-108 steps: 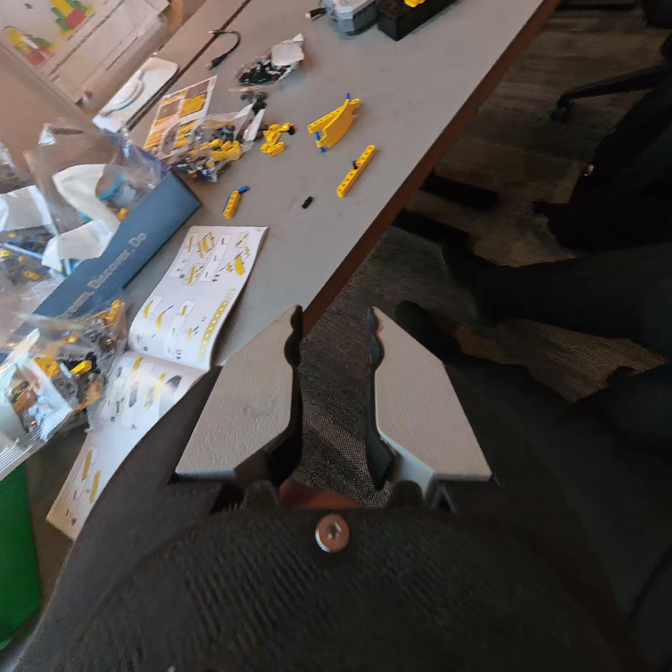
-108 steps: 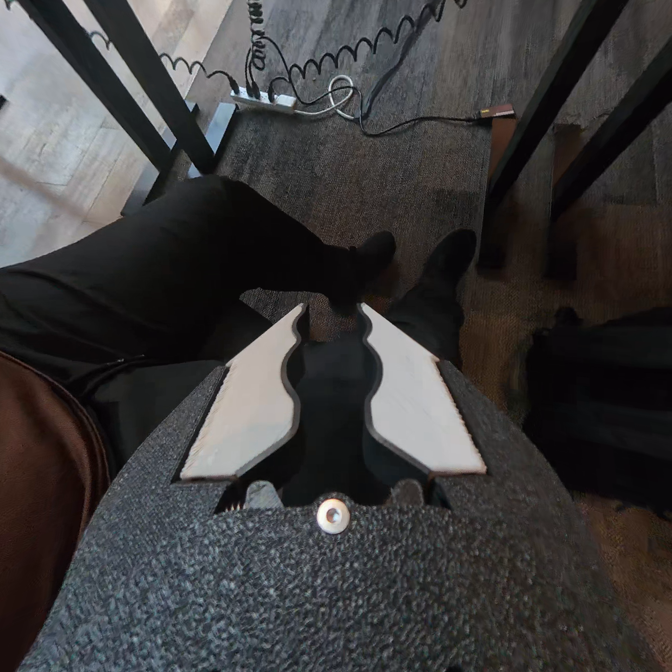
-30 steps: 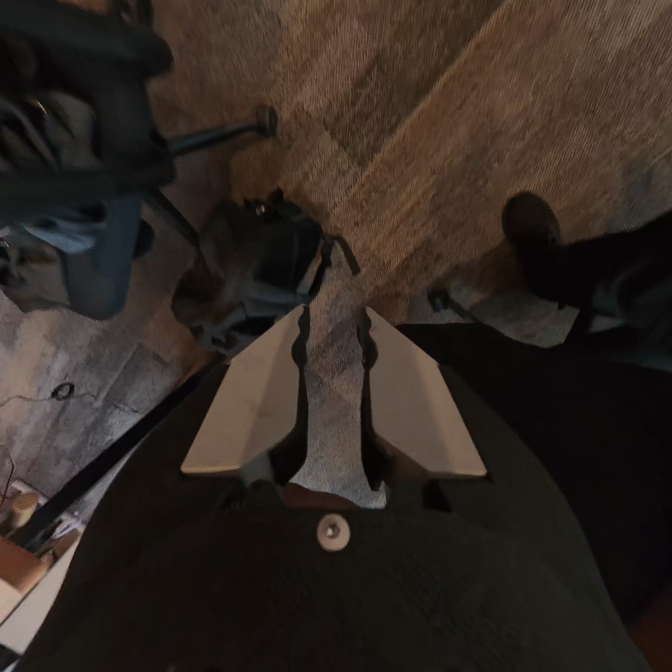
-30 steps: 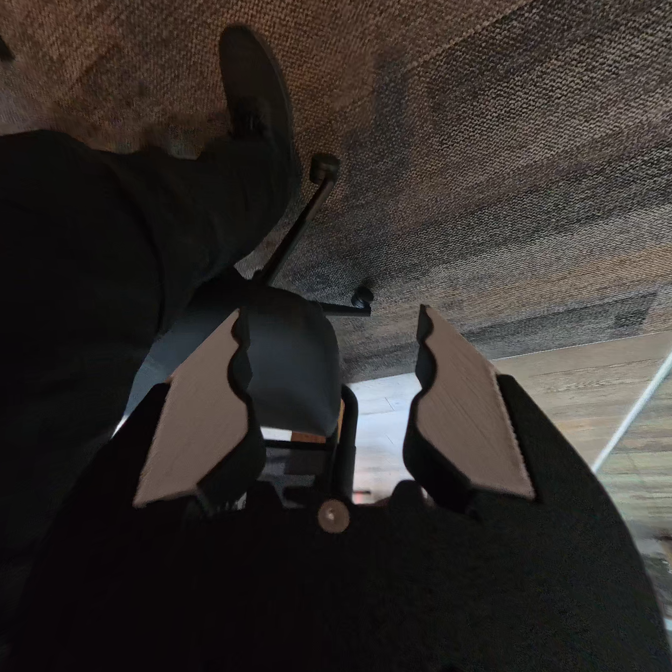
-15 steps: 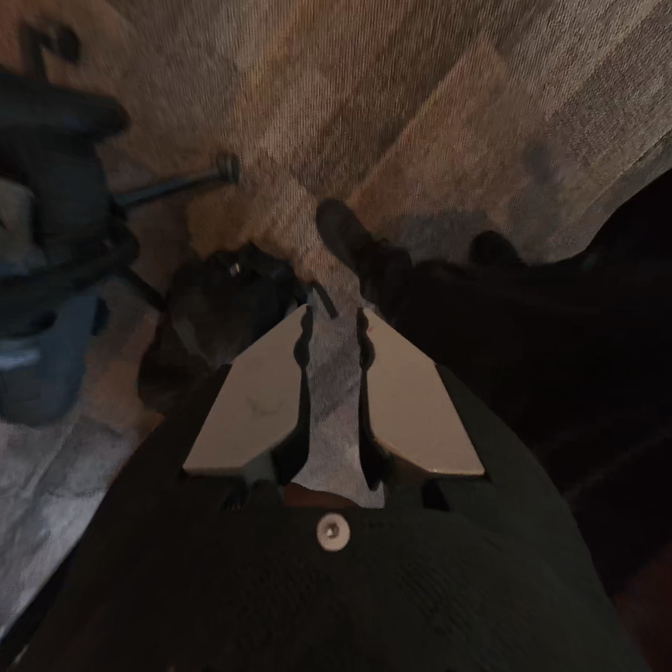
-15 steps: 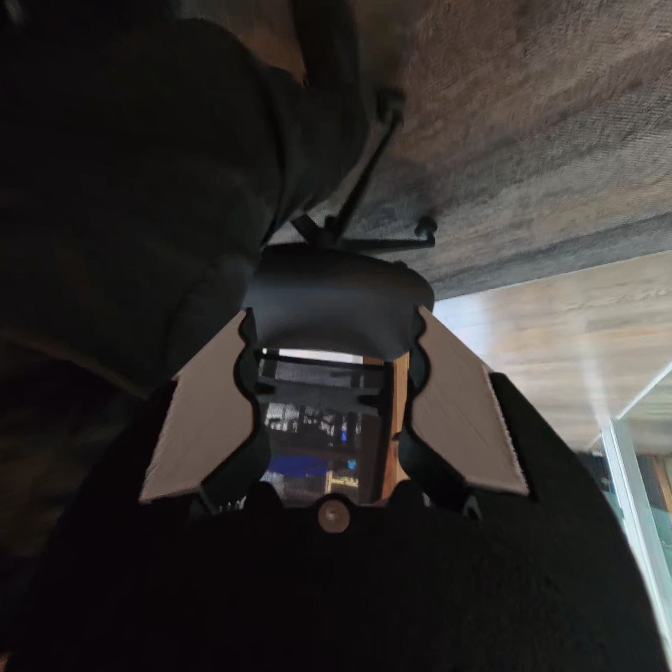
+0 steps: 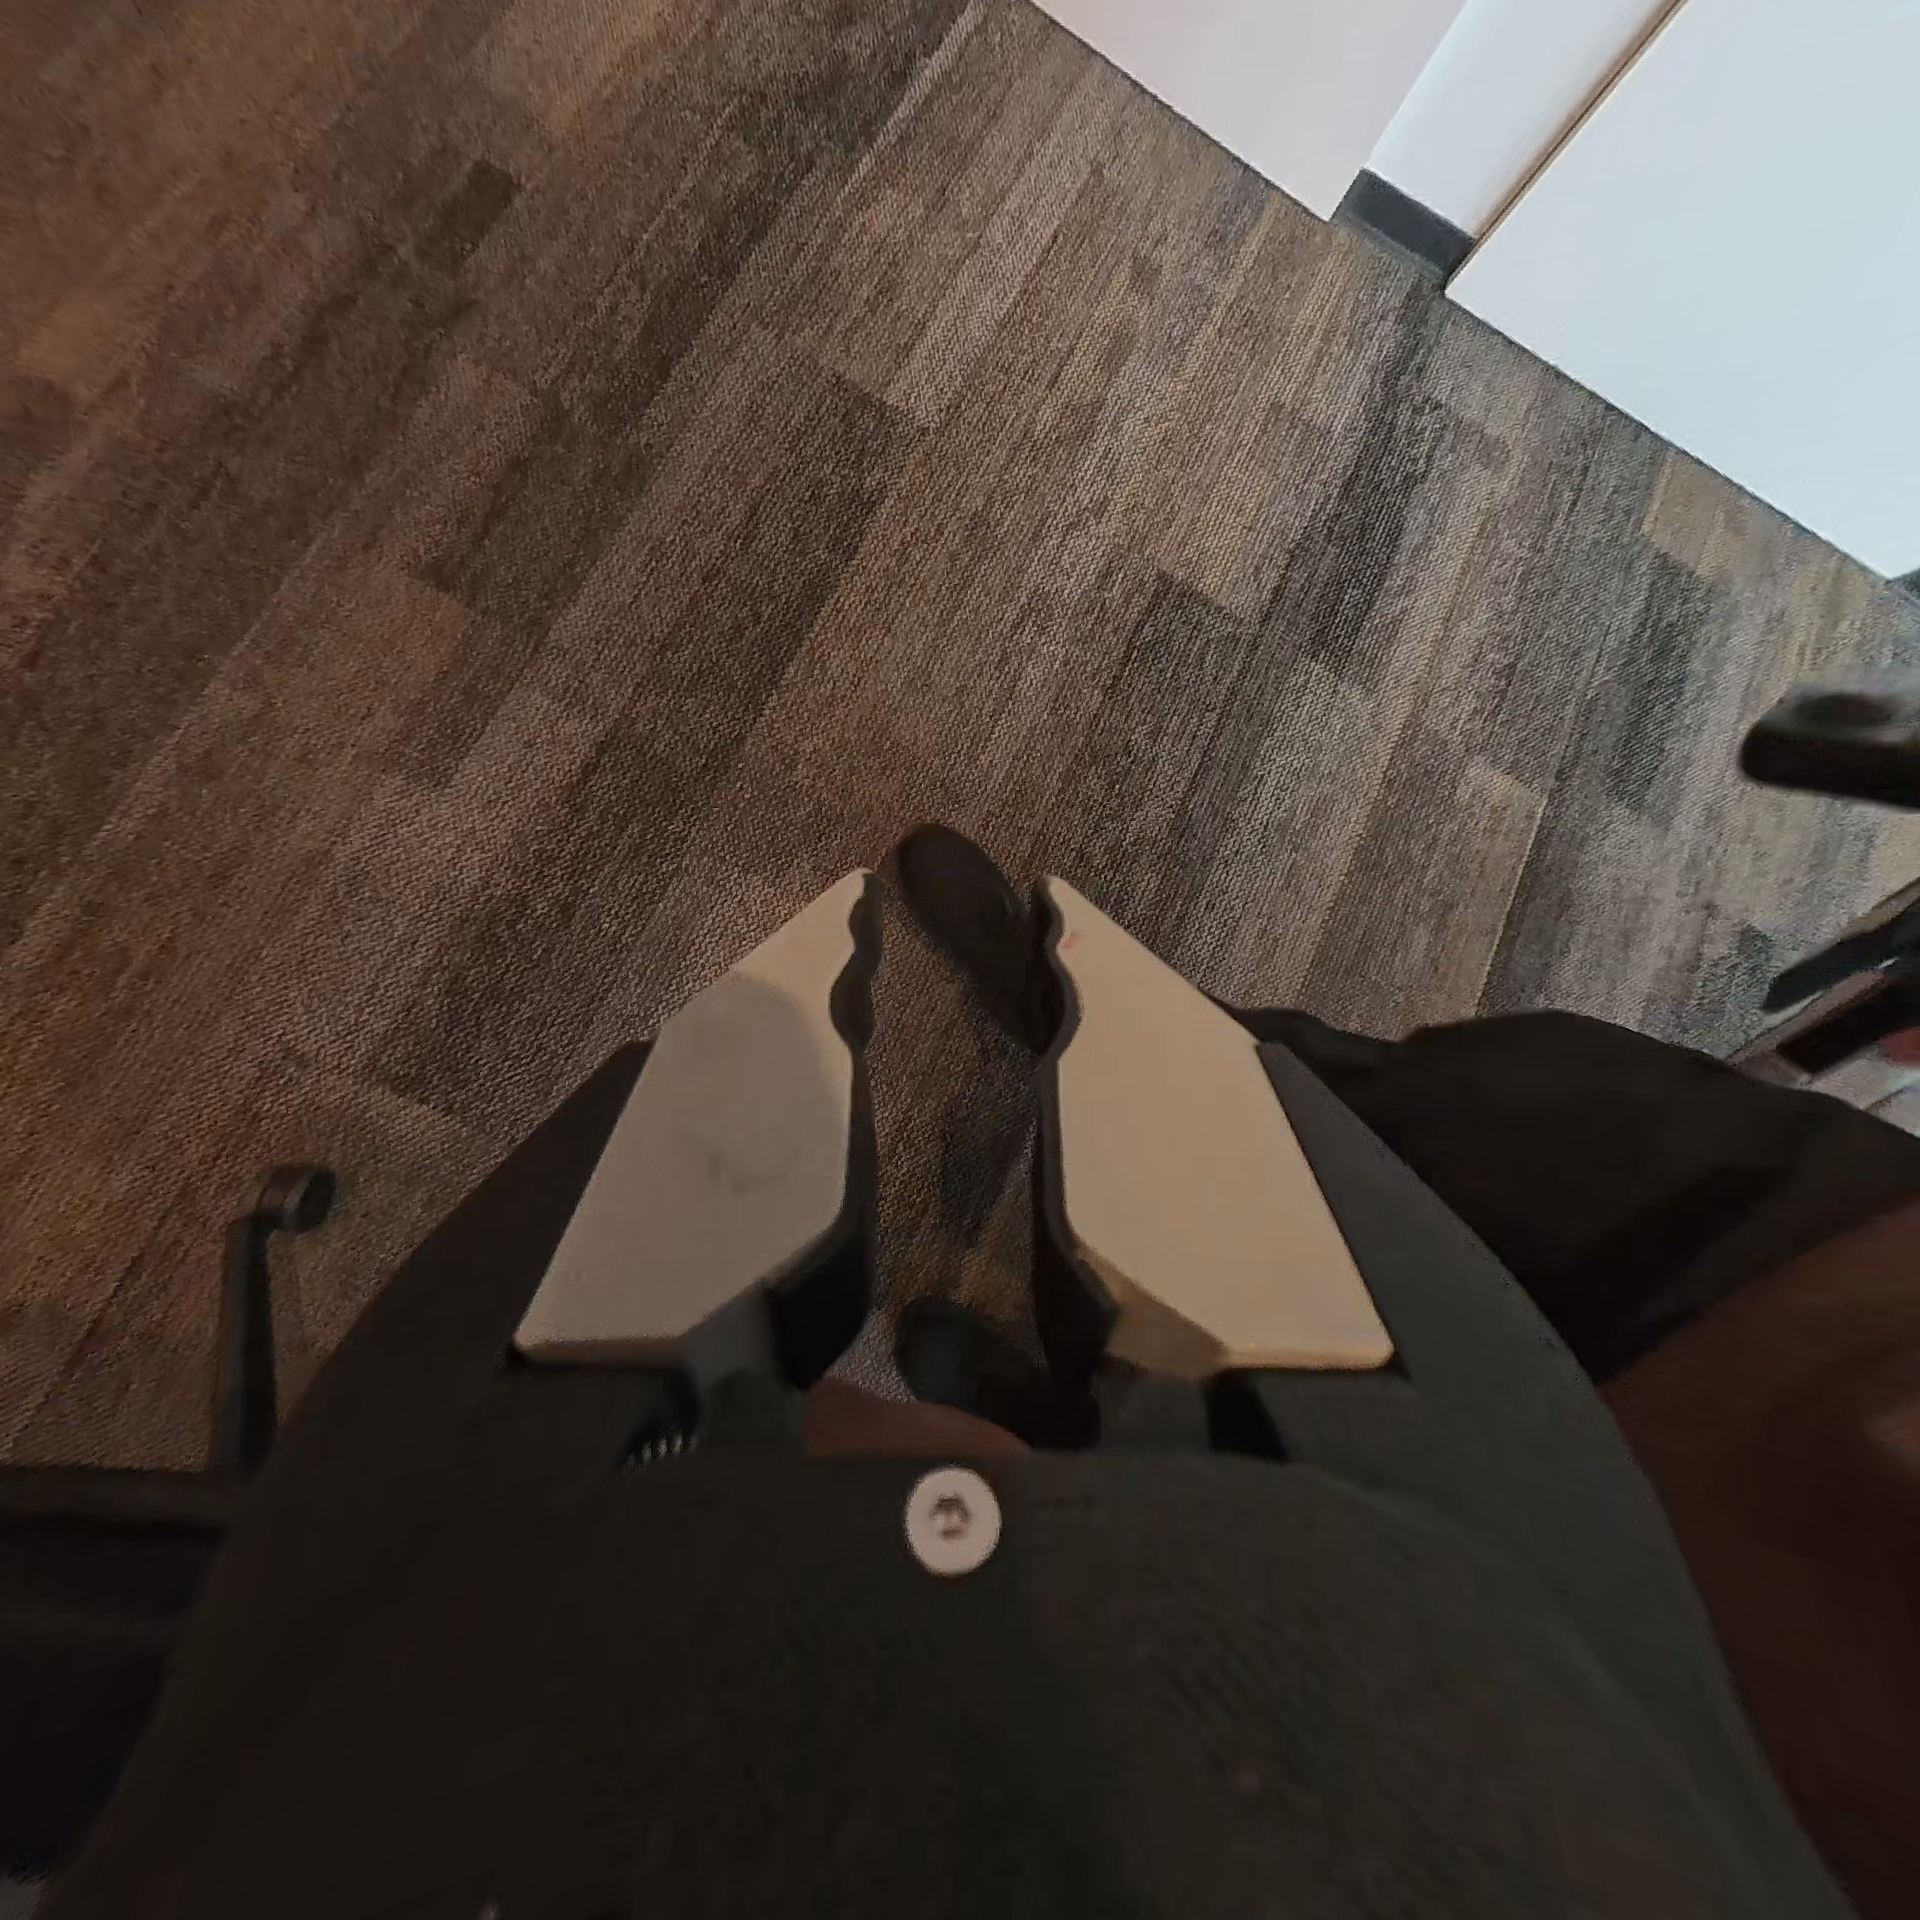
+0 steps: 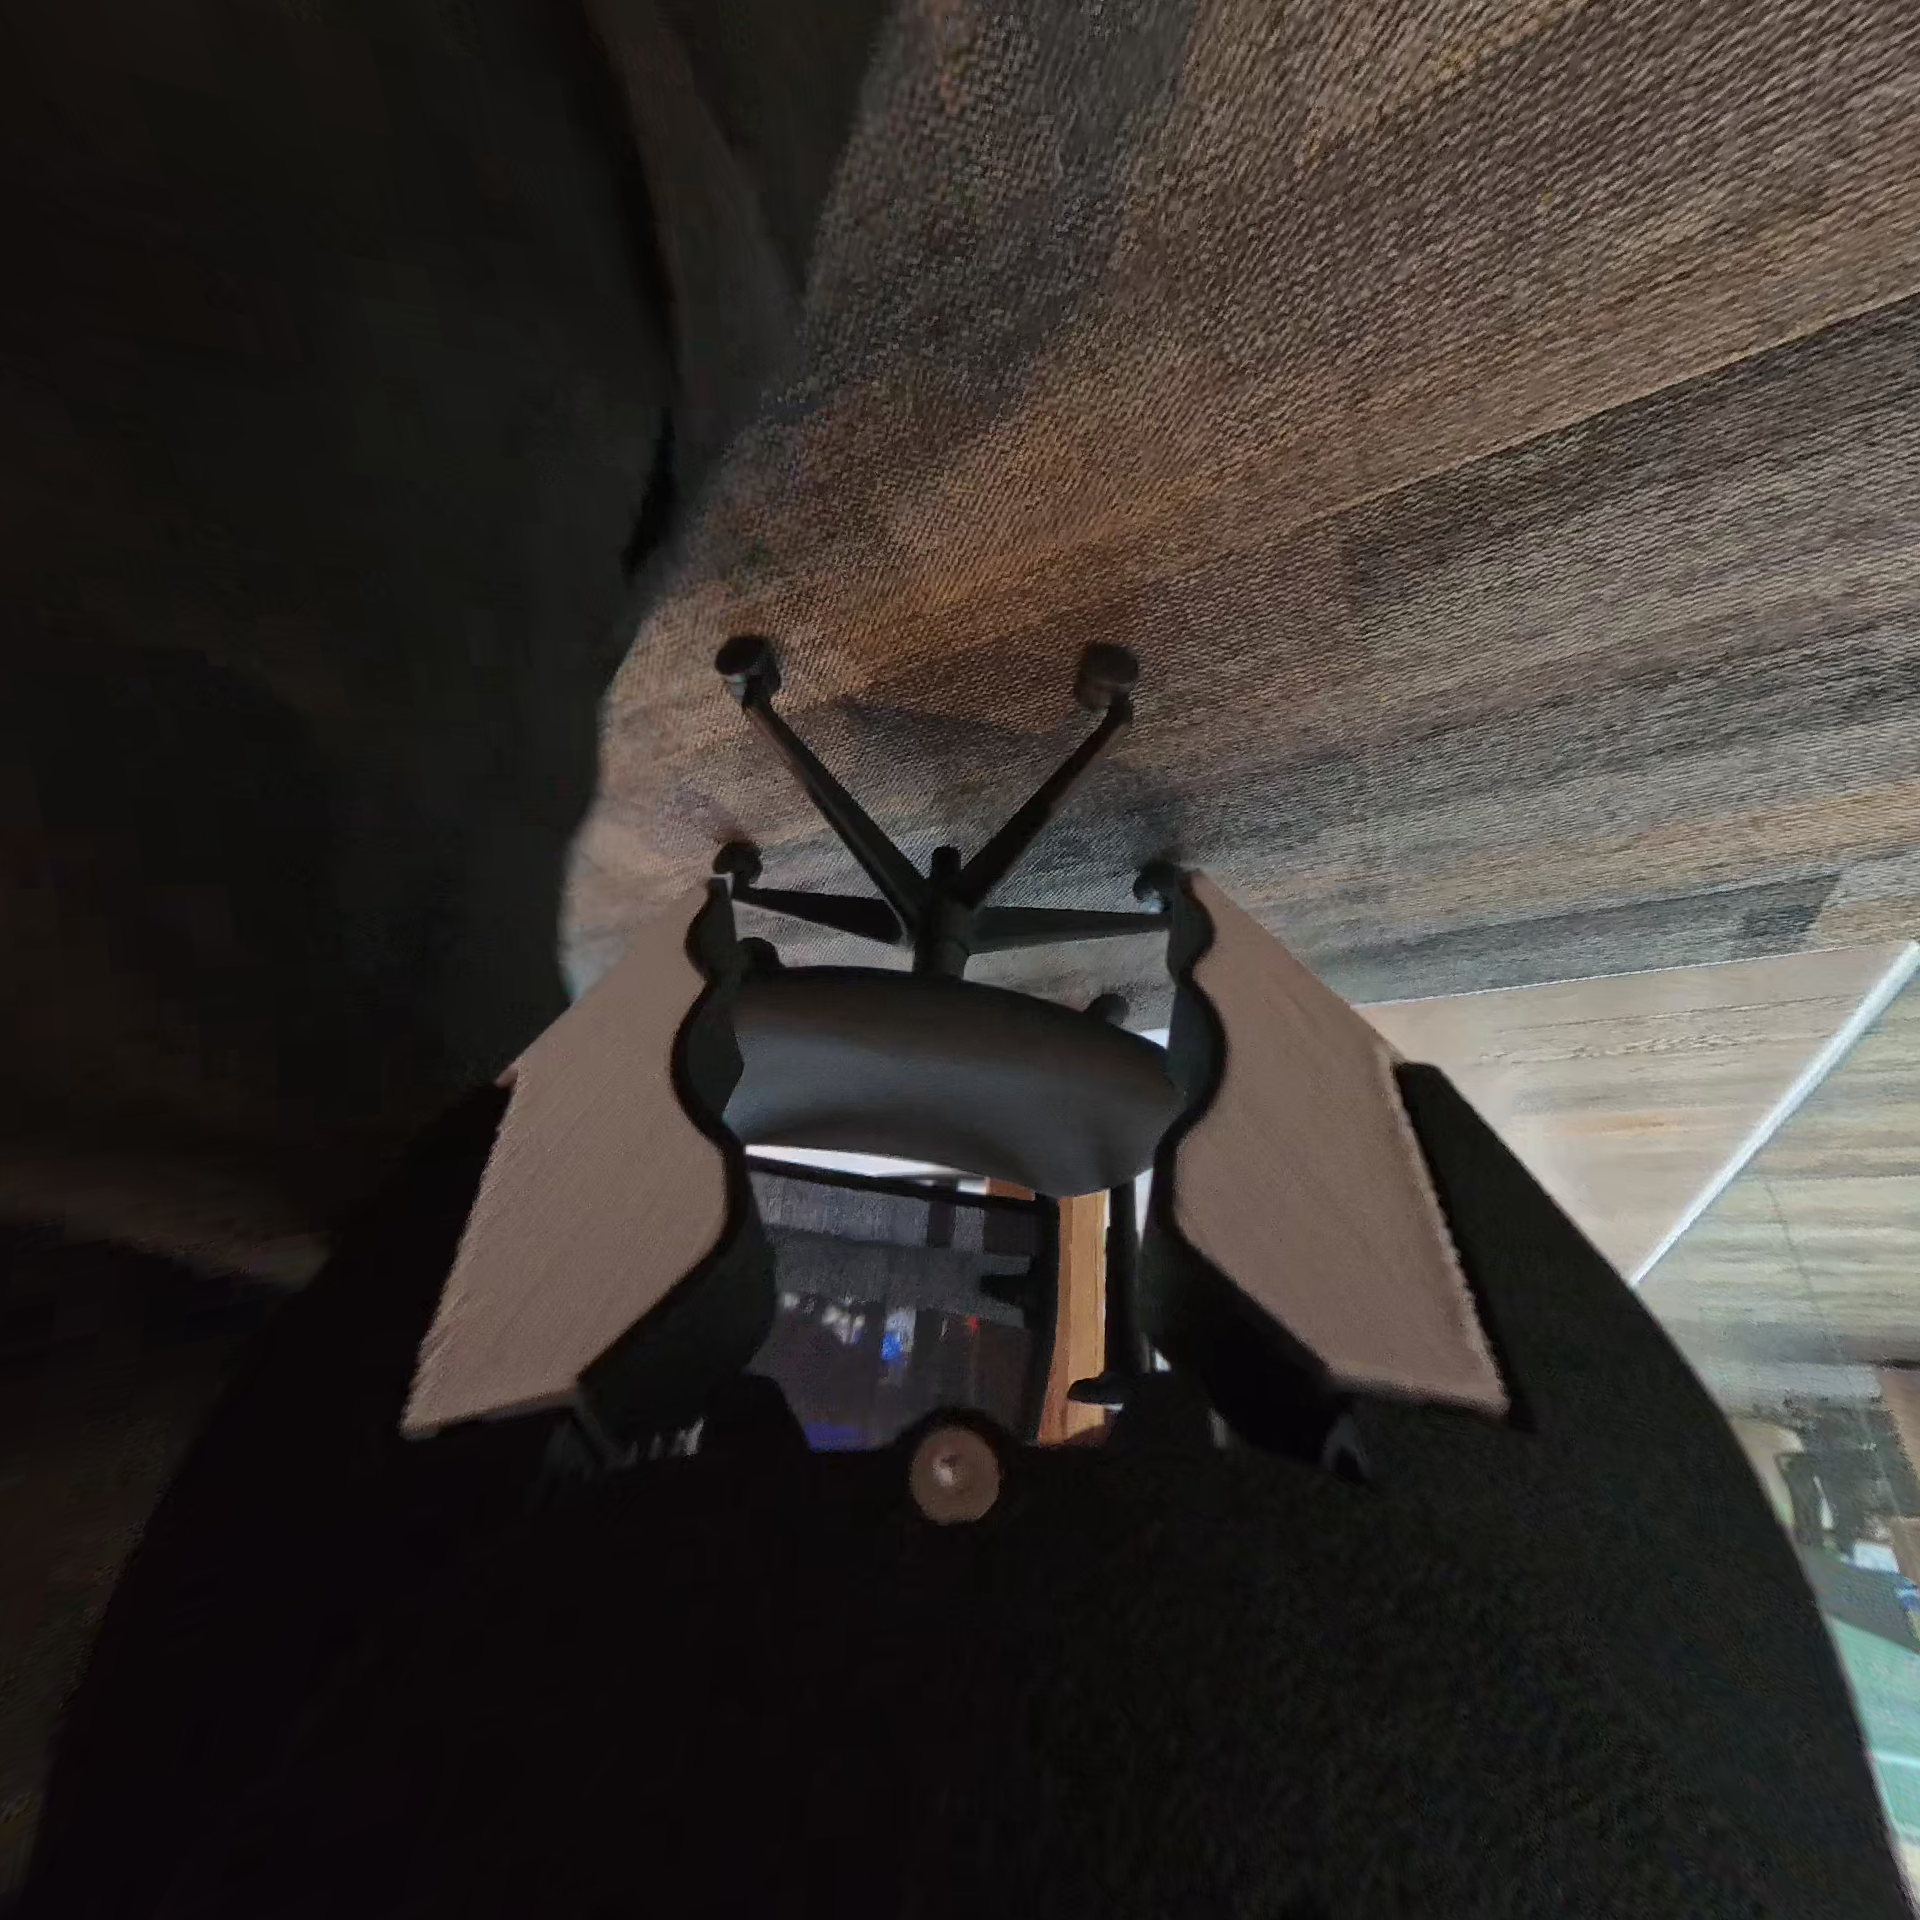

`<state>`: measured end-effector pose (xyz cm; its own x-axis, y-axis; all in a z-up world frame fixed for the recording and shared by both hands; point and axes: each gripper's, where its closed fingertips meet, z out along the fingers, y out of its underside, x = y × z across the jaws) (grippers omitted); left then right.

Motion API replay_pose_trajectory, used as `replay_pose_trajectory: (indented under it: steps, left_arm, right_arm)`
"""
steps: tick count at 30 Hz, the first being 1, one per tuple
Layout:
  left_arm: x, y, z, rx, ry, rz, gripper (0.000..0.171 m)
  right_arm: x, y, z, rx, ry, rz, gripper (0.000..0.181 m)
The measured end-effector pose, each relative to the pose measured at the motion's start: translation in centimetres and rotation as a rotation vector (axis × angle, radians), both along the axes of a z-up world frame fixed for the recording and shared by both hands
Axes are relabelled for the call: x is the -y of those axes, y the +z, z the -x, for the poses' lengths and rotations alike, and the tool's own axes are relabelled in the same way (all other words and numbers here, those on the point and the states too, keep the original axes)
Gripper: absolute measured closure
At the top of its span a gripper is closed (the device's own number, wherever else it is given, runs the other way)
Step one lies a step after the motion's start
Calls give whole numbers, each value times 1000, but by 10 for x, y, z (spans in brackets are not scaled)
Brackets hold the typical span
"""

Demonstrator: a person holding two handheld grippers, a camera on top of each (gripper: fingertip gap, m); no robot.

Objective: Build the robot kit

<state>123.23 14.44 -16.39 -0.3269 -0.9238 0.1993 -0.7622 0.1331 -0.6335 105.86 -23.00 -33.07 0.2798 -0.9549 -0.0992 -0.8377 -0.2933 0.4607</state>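
While both empty hand-held grippers [image 7: 956,894] [image 8: 945,904] gape, an office chair [image 8: 935,1060] fills the right's view above carpet [image 7: 623,468].

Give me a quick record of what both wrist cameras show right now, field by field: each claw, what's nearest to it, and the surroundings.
left claw: open, empty, held above the floor
nearest to left claw: dark shoe seen between its fingertips, far below
left surroundings: patterned carpet; white wall panels; chair caster
right claw: open wide, empty, view upside down
nearest to right claw: office chair, framed between the fingers, not touched
right surroundings: chair's star base on carpet; person's dark clothing
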Motion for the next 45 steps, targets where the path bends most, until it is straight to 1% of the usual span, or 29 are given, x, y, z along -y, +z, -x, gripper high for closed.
replay_pose_trajectory:
  steps: [2,4,5,6,8,10,12,15,17,20,21,23,25,27,28,29,32,34,36,38,39,41,42,44,45]
  left_arm:
    - [-6,-14,-28,-40,-15,-16,147]
    - [-26,-39,-47,-108,-42,-91,149]
    - [-40,-51,-53,-163,-38,-120,149]
    - [-54,-61,-54,-231,-22,-133,149]
    - [-91,-76,-49,-368,48,-175,148]
    - [-126,-84,-39,-470,137,-208,148]
    - [-158,-92,-23,-560,235,-231,148]
    - [-189,-106,5,-674,394,-211,148]
    - [-199,-117,23,-741,475,-178,148]
    - [-206,-136,34,-801,569,-115,148]
    - [-207,-143,34,-814,595,-87,148]
    - [-212,-160,26,-834,635,-31,148]
    - [-221,-178,11,-858,646,23,148]
    - [-239,-192,-8,-904,597,58,148]
    - [-254,-193,-19,-930,557,51,148]
    - [-276,-192,-38,-924,531,33,148]
    - [-360,-187,-129,-797,461,-18,149]
    - [-426,-177,-195,-711,422,-88,148]
    - [-490,-158,-262,-599,434,-143,149]
    - [-545,-141,-320,-517,480,-167,150]
    - [-567,-133,-345,-483,509,-163,149]
    - [-602,-123,-383,-436,565,-152,150]
    - [-615,-121,-396,-424,589,-148,150]
    - [-630,-126,-405,-442,638,-130,149]
    - [-632,-133,-402,-474,662,-119,149]
  right_arm:
    - [6,-22,-9,-66,-12,12,100]
    - [20,-40,-23,-124,-9,40,105]
    - [29,-44,-31,-166,2,59,107]
    - [40,-42,-41,-216,18,81,104]
    - [54,-29,-77,-267,44,107,102]
    - [58,-17,-137,-242,66,96,103]
    - [57,-10,-210,-209,122,83,103]
    - [50,-4,-329,-132,223,105,103]
    - [25,0,-401,-75,186,86,103]
    - [-36,7,-485,-12,86,27,106]
    - [-57,9,-506,-3,91,21,106]
    - [-96,10,-542,9,153,30,106]
    - [-140,11,-572,26,196,36,105]
    - [-189,18,-591,37,184,20,105]
    - [-215,26,-597,33,180,3,105]
    - [-238,34,-603,28,198,-11,105]
    - [-291,41,-642,65,315,-7,106]
    - [-323,41,-662,54,318,-4,105]
    - [-354,38,-679,31,311,-8,106]
    - [-378,30,-699,5,363,6,105]
    - [-389,25,-710,-13,397,19,105]
    - [-410,14,-732,-63,449,42,106]
    - [-422,7,-746,-85,468,48,105]
    - [-450,-8,-779,-126,507,56,105]
    - [-466,-17,-798,-146,526,57,105]
